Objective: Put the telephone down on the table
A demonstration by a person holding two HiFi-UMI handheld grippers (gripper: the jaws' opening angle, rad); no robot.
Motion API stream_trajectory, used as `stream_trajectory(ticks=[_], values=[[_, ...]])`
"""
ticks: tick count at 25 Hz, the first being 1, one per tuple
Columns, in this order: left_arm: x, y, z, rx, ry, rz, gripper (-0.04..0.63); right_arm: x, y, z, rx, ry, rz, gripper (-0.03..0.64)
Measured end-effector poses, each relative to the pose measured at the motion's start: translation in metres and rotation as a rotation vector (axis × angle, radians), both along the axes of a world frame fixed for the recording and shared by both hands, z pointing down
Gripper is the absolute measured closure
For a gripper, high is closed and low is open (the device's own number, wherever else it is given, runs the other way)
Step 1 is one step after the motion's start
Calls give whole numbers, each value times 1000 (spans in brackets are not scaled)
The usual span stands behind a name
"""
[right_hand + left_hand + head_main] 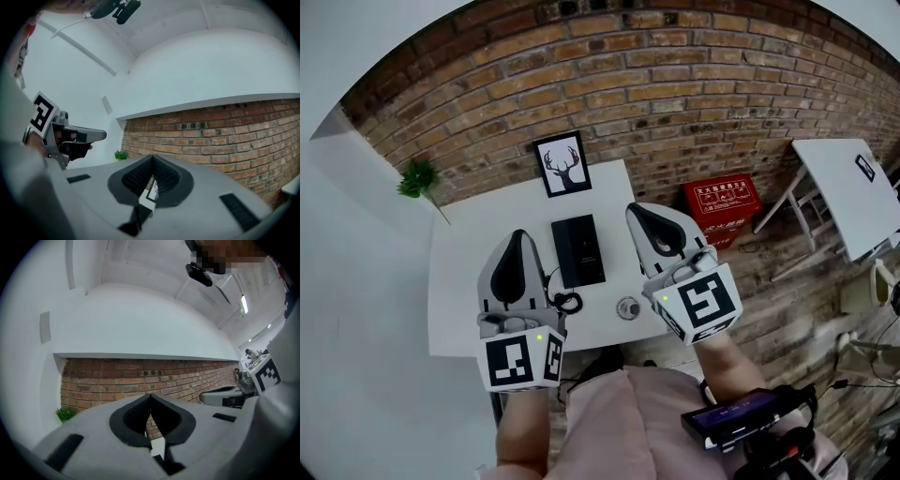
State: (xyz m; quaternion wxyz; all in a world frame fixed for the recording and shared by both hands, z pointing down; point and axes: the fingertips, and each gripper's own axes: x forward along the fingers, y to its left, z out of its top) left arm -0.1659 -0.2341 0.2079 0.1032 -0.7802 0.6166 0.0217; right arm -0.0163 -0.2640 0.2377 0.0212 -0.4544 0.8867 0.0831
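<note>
The black telephone (pixel 578 249) lies flat on the white table (pixel 469 300), its coiled cord (pixel 568 302) trailing toward the near edge. My left gripper (pixel 517 236) hovers just left of it, jaws shut and empty. My right gripper (pixel 635 210) hovers just right of it, also shut with nothing between its jaws. In the left gripper view the left gripper (pixel 150 397) points at the brick wall, tips meeting. The right gripper (pixel 153 159) is closed the same way in the right gripper view. The phone appears in neither gripper view.
A framed deer picture (pixel 562 164) leans against the brick wall behind the phone. A small round object (pixel 628 307) sits near the table's front edge. A green plant (pixel 417 178) is at the far left. A red box (pixel 722 206) and a white folding table (pixel 848 192) stand right.
</note>
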Motion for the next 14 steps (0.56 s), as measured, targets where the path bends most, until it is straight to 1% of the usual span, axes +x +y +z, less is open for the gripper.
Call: stream_trajectory(ticks=[8,14], values=[[-1,1,4,-14,-15,7,597,-5,0,2,-5,3,2,613],[-11,-1,5,-13,-15,-5,596,-12,-3,4,-8,8,-2,613]])
